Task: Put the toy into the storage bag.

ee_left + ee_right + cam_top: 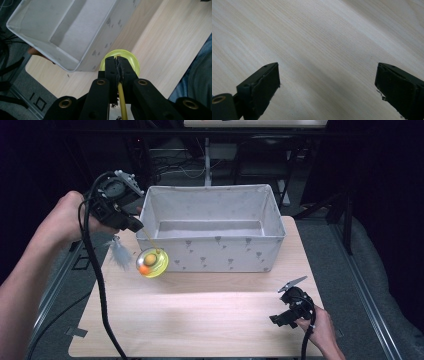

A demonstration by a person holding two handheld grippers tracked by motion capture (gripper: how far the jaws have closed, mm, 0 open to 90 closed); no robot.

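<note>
While the left tool (pixel 136 224) grips a yellow toy's (pixel 151 262) stick, the right tool (pixel 327 82) gapes wide

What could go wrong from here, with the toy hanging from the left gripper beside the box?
1. The left gripper pinches only the thin yellow stick, so the toy could slip or swing.
2. The toy hangs outside the fabric box, below its rim; moving across without lifting further could knock the front wall.
3. The white feather trails and may snag on the rim.
</note>
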